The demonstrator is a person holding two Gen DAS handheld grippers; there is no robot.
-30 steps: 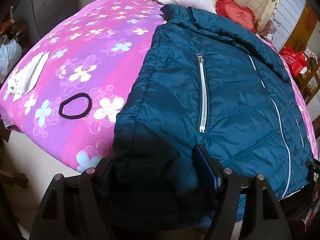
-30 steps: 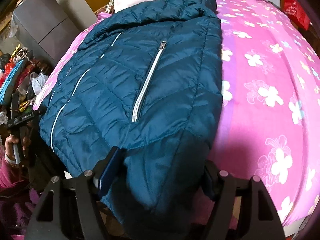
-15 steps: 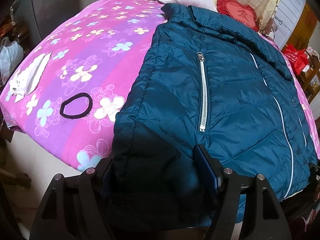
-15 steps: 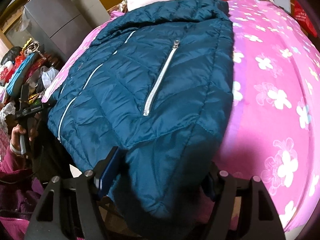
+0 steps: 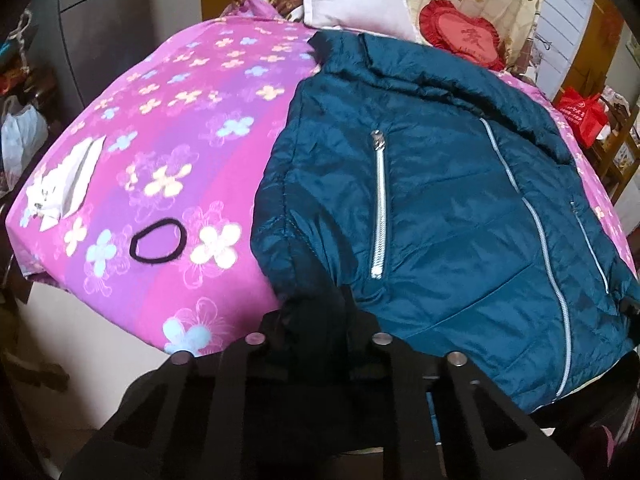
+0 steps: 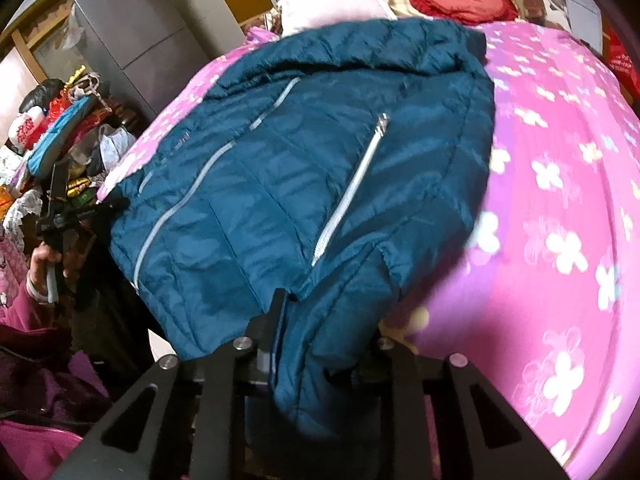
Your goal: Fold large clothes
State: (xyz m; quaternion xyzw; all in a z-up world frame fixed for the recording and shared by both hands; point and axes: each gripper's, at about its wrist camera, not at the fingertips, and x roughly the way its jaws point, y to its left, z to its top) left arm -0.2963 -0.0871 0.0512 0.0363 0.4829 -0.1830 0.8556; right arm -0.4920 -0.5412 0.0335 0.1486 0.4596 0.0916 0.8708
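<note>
My left gripper (image 5: 316, 312) clamped on, and right gripper (image 6: 326, 320) closing on, the hem corners of the teal jacket (image 5: 440, 208) ahead, spread flat, no fold yet made

Indoor light was soft and even, brightest on the pink floral bedspread (image 5: 192, 128). Both fisheye views bent hard at the edges, with black vignette corners. Left wrist view was fairly sharp; right wrist view was motion-blurred across the teal puffer jacket (image 6: 320, 168). Sheen showed on the jacket quilting, and its near hem sat in dark shadow.
</note>
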